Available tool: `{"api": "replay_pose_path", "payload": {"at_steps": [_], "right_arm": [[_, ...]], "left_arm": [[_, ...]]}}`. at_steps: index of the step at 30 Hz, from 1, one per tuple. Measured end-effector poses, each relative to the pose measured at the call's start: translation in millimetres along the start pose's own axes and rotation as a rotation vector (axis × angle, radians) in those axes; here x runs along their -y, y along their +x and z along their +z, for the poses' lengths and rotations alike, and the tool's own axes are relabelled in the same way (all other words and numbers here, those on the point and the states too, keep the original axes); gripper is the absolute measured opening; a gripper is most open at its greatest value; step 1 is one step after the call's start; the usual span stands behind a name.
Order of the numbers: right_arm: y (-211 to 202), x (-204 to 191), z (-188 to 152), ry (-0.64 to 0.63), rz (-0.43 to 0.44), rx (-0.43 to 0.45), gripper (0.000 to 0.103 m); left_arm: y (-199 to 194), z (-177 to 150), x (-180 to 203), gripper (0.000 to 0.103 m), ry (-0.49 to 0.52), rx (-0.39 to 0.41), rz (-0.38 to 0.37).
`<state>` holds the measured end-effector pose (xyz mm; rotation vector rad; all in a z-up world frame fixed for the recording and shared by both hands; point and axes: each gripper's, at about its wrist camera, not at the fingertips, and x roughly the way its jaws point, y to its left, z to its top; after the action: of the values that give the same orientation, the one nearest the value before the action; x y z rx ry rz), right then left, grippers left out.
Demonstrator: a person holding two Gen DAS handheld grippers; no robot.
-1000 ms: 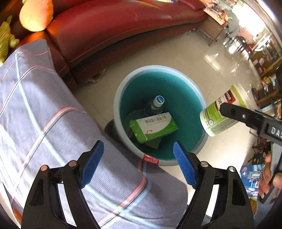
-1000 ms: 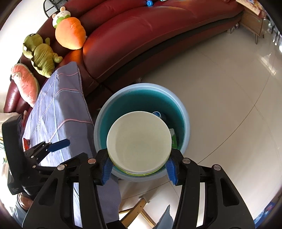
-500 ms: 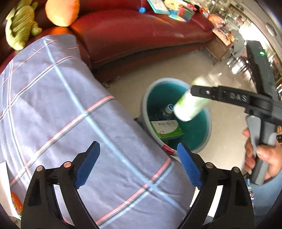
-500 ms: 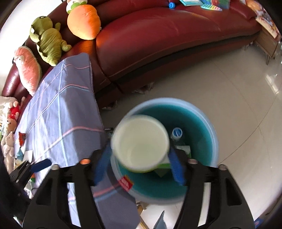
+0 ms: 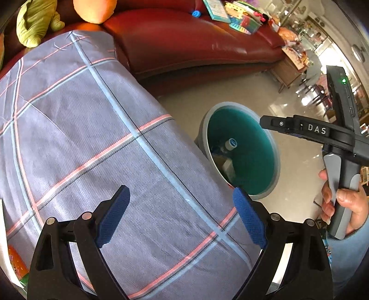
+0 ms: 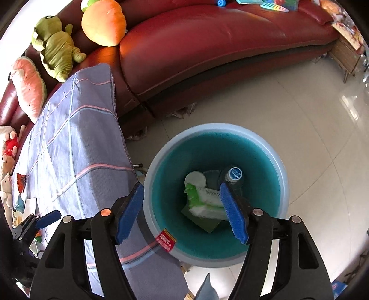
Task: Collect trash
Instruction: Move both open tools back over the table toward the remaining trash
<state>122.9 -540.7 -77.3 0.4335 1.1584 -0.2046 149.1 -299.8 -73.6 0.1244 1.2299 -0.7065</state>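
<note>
Jaws on both tools stood wide apart, nothing between them. Right gripper [image 6: 183,208] hung over the teal bin [image 6: 280,184], blue pads [image 6: 233,214] spread across its mouth. Inside the bin lay a green-and-white canister [image 6: 203,199] on its side, pale base toward the far wall, resting on a green box [image 6: 203,222]; a capped bottle [image 6: 234,175] stood just beside it. A red label [image 6: 166,240] sat on the near rim. Left gripper [image 5: 182,217] was over the grey plaid cloth [image 5: 87,129], bin [image 5: 274,147] off to its right on the tile floor [image 6: 299,97]. Right hand [image 5: 346,205] gripped the tool's handle. Red sofa [image 6: 219,41] behind, green plush [image 6: 56,53] and orange plush [image 6: 103,22] on it.
</note>
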Motion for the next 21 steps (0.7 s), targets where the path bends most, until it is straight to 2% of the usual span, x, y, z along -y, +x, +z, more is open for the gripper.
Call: {"api": "replay_pose_path", "payload": {"at_steps": [8,19,21], "right_arm": [[-23,-32,-18,-0.057,0.0,-0.012,0.078],[-63,-94,-55,-0.149,-0.001,0.013,0.079],[-70,-103,-60,-0.165,0.0,0.019,0.085]], "left_arm": [[-19,-16,-9,0.093,-0.009,0.025,-0.013],[-63,-52,-35,0.097,-0.052,0.104,0.004],[-74,-63,-42,0.098,-0.061,0.123,0.001]]}}
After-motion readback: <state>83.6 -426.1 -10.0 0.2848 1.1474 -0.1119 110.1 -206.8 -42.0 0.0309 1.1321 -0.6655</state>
